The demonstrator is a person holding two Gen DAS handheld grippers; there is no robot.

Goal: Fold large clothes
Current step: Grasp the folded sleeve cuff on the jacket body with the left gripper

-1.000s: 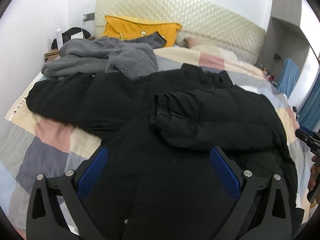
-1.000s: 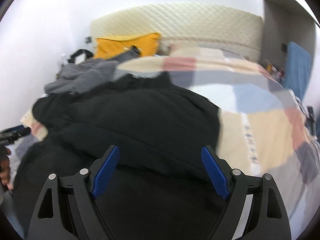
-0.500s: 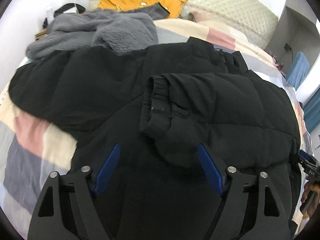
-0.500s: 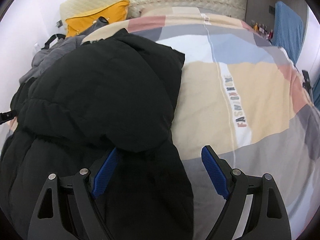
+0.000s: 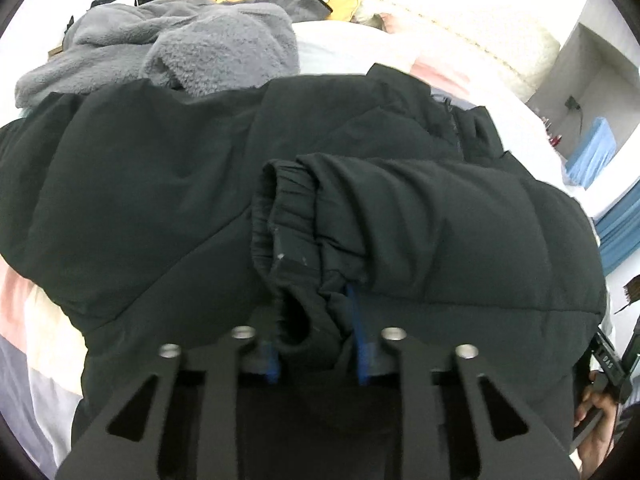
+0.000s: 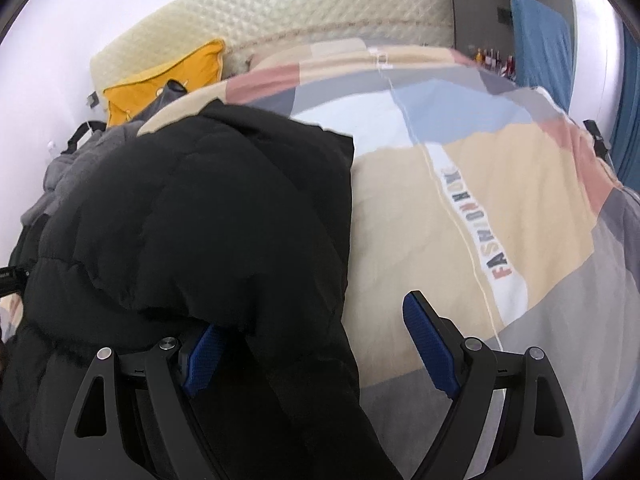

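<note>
- One black jacket [image 5: 160, 200] on the bed [image 6: 460, 200]; one grey fleece [image 5: 180, 40]; one yellow pillow [image 6: 160, 84].
- My left gripper [image 5: 316, 344] is closing, pinching the sleeve cuff [image 5: 296, 248].
- My right gripper [image 6: 316, 344] is spread wide.

My left tool [image 5: 316, 336] dropped in toward the black puffer jacket [image 5: 168, 200]; a second ago its jaws stood wide above the body panel, now they are closing with the elastic sleeve cuff [image 5: 296, 256] bunched between the blue pads. My right tool [image 6: 320, 344] swung down to the jacket's edge, patchwork bedspread [image 6: 480, 184] now filling its view; its left pad tucks under the fabric.
</note>
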